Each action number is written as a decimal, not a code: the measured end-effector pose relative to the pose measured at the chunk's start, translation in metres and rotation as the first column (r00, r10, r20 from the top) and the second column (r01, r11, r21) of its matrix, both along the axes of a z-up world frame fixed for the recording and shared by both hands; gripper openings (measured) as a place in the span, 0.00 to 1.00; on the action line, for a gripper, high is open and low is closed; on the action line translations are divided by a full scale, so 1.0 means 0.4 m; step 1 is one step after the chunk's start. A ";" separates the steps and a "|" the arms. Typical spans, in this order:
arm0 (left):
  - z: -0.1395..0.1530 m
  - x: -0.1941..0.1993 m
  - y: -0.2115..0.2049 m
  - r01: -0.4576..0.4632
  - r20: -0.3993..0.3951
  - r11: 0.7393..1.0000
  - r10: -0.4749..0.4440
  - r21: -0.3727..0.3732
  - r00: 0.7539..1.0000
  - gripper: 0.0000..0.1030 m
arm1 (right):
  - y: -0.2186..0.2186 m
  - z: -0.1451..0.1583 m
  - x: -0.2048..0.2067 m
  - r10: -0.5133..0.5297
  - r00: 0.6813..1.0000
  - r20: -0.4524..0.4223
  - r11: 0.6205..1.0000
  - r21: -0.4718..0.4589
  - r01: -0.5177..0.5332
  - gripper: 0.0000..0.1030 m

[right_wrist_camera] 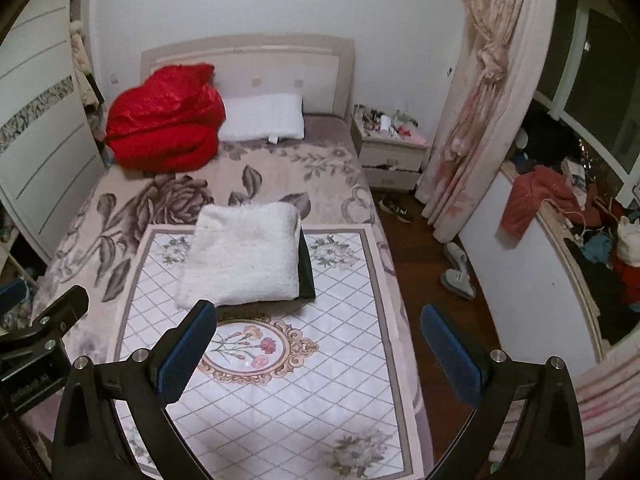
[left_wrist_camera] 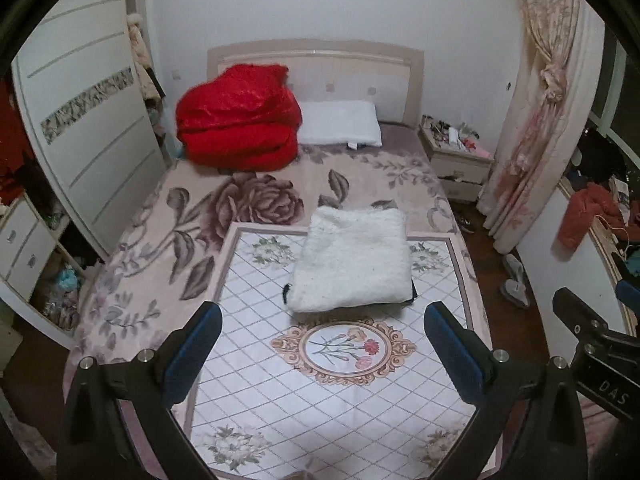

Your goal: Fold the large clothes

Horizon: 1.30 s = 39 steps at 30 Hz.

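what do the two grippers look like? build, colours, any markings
Both match: the left gripper and right gripper have black angular plastic arms, blue textured finger pads, and silver round bolt heads at the joints. The right gripper's body shows white lettering reading "DAS". No cables or sleeves visible.

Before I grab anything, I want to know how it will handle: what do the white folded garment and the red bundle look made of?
The garment looks like thick fleece or faux fur: shaggy, matte, fuzzy edges. The bundle looks like a satin-covered quilt: shiny, crinkled, puffy. Neither is certain.
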<state>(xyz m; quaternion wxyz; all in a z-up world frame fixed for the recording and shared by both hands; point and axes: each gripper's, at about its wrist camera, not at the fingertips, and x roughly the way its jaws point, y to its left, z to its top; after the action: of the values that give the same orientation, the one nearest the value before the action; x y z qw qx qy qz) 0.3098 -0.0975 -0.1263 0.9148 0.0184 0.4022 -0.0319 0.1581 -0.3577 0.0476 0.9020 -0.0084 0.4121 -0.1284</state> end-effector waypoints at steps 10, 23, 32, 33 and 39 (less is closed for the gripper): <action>0.119 -0.129 0.019 -0.023 0.060 1.000 0.023 -0.005 0.998 1.00 | 0.027 0.194 -0.196 0.024 0.995 0.096 1.000 -0.005 -0.023 1.00; 0.146 -0.205 0.018 -0.026 0.084 1.000 0.026 0.000 0.996 1.00 | 0.044 0.275 -0.289 0.051 0.989 0.137 0.999 0.004 -0.052 1.00; 0.162 -0.230 0.018 -0.031 0.109 1.000 0.031 -0.006 0.994 1.00 | 0.050 0.289 -0.310 0.058 0.988 0.145 0.998 -0.003 -0.058 1.00; 0.163 -0.231 0.018 -0.032 0.112 0.999 0.032 -0.004 0.993 1.00 | 0.049 0.289 -0.312 0.056 0.987 0.148 0.998 0.001 -0.056 1.00; 0.168 -0.239 0.017 -0.034 0.121 0.999 0.034 0.001 0.992 1.00 | 0.044 0.295 -0.315 0.061 0.987 0.149 0.998 0.007 -0.063 1.00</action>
<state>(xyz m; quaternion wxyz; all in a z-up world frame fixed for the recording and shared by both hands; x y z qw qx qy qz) 0.2142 -0.0906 -0.0591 0.9378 0.0151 0.3465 -0.0145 0.0320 -0.3400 0.1655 0.9338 -0.0063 0.3439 -0.0982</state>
